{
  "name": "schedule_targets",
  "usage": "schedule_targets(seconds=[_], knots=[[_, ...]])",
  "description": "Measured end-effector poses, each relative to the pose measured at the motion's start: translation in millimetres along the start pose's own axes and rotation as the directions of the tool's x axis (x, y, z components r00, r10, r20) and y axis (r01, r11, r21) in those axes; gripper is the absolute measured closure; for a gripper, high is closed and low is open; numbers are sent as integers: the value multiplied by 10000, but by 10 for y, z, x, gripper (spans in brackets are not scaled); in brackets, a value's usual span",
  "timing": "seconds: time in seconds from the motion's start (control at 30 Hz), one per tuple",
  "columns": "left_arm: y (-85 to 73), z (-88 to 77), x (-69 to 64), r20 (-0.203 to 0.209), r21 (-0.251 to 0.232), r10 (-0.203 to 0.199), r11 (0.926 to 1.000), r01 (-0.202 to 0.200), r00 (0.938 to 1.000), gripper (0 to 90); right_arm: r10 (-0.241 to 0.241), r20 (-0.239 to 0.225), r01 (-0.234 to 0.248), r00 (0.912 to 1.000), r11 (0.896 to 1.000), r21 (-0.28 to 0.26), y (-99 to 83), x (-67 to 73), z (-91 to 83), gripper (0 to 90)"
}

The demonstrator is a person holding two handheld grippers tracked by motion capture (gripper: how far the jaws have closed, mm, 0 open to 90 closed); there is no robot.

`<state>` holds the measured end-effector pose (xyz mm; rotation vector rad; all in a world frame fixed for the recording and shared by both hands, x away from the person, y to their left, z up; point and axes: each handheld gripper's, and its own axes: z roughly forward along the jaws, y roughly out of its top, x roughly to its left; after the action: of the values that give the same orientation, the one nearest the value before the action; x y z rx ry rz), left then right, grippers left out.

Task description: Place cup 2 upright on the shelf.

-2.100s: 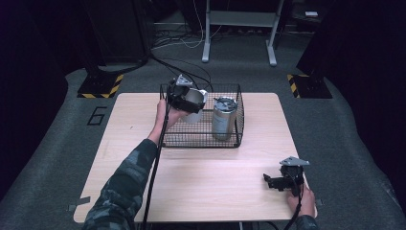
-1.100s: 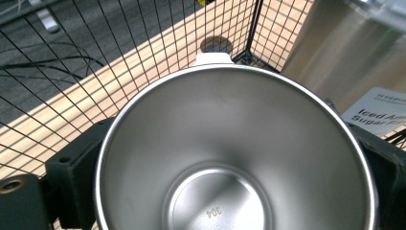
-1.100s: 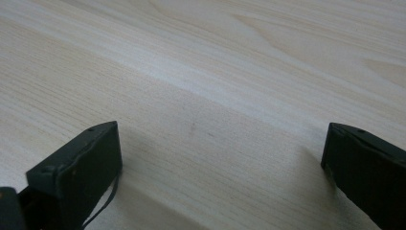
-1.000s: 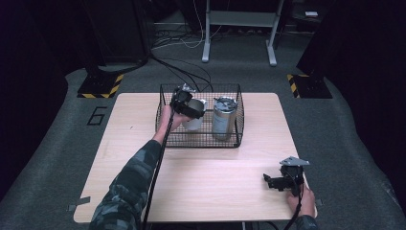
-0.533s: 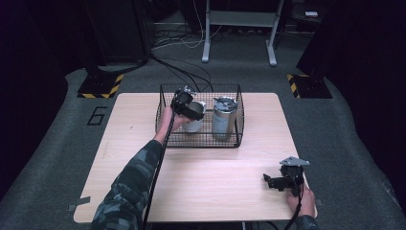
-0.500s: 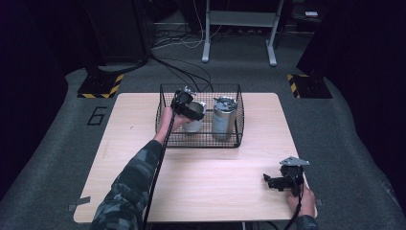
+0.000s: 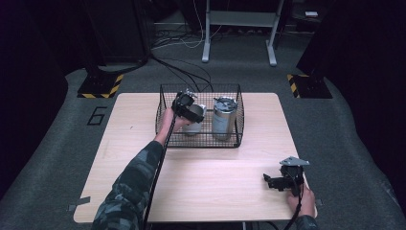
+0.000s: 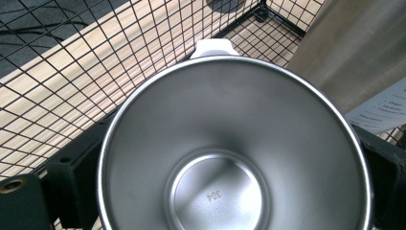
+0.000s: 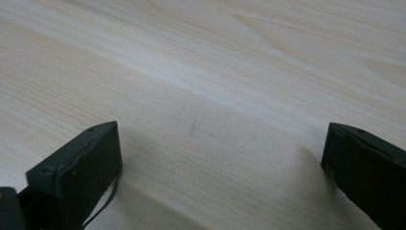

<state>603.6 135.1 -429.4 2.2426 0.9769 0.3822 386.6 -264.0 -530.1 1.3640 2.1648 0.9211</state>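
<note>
The steel cup point(image 8: 234, 148) is gripped by the left hand-held gripper point(image 7: 187, 106) inside the wire basket point(image 7: 165, 129); it should be lowered level, clear of the tumbler point(image 7: 224, 117). The right hand-held gripper point(image 7: 282, 181) rests spread apart near the desk's point(image 7: 215, 182) near right corner.

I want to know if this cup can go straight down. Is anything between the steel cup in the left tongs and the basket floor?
Nothing visible blocks it. The steel cup, held in the left tongs, hangs inside the wire basket; the lidded tumbler stands beside it, not under it.
</note>
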Motion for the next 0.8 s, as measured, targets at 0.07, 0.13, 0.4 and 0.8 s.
schedule_targets(seconds=[0.07,0.13,0.4,0.8], knots=[[-2,1,0,-28,161,41,9999,-41,10000,56,-4,0,4,10000,10000,-1,0,0,0,0],[-2,4,2,-96,379,215,9991,-211,9997,56,-1,1,1,10000,10000,-1,0,0,0,0],[-6,13,16,-1,669,208,9975,-208,9998,55,-4,0,4,10000,10000,-1,0,0,0,0],[-36,-72,43,93,687,-18,9976,12,10000,37,-1,0,1,10000,10000,-1,0,0,0,0]])
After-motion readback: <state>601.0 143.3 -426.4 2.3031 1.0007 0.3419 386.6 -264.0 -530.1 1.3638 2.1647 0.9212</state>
